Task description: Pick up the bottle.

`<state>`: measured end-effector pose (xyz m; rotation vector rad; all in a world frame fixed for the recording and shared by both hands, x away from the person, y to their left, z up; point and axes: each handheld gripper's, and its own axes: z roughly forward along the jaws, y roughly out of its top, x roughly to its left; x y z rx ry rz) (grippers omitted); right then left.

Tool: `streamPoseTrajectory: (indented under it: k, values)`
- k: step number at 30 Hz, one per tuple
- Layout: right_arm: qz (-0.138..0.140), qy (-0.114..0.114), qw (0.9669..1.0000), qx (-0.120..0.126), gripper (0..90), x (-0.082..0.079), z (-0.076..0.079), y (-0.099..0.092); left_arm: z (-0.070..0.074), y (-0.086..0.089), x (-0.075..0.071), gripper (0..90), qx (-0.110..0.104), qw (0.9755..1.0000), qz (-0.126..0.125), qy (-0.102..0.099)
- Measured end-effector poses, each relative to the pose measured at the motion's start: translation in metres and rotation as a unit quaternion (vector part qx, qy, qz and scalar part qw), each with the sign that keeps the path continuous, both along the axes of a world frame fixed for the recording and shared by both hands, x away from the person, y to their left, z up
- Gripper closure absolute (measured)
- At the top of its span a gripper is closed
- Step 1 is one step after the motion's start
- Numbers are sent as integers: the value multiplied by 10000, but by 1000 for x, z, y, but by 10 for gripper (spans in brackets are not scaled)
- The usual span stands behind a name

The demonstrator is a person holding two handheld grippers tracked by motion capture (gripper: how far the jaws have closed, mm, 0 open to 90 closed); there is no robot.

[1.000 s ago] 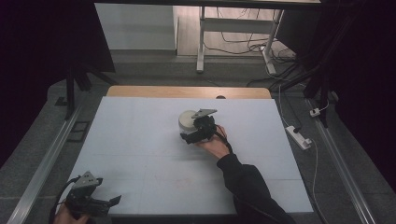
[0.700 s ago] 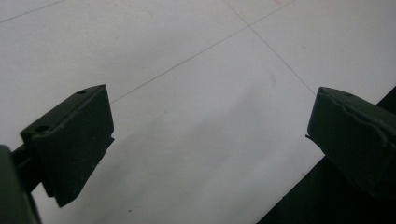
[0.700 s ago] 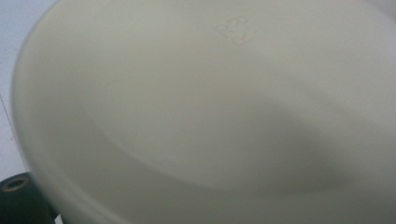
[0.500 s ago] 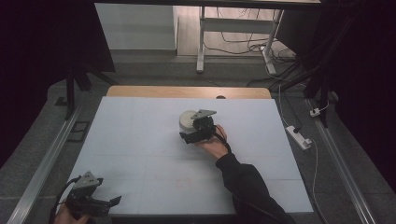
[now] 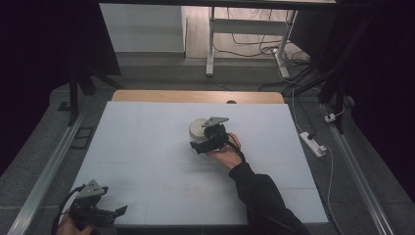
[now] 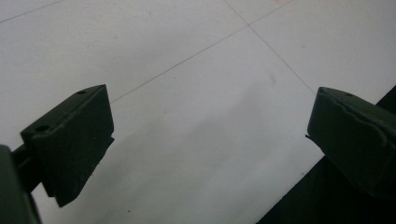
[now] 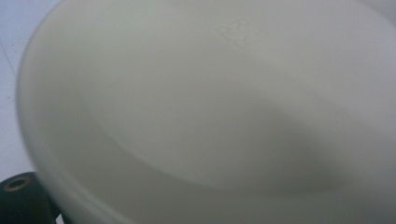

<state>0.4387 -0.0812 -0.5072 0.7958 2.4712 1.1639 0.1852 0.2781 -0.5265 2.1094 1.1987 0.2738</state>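
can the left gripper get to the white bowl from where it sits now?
Probably not without a long reach. The left gripper sits open at the table's near left corner, the white bowl lies mid-table, and the right gripper is already on it. Nothing lies between them.

1. A white table top (image 5: 147, 147) carries faint seam lines.
2. A wooden strip (image 5: 195, 96) runs along its far edge.
3. A white power strip (image 5: 313, 143) lies on the grey floor beside the table.
4. A white frame (image 5: 211, 44) stands beyond, among loose cables (image 5: 249, 46).
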Motion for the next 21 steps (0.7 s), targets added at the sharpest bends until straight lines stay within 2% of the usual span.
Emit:
streamPoseTrajectory:
  k: [9,21]
  values:
    - [135,61,9998,145,63,-12,9,-2,0,0,0,17,0,10000,-4,-6]
    - [385,-2,9990,236,63,-35,24,-10,0,0,0,17,11,10000,-19,2]
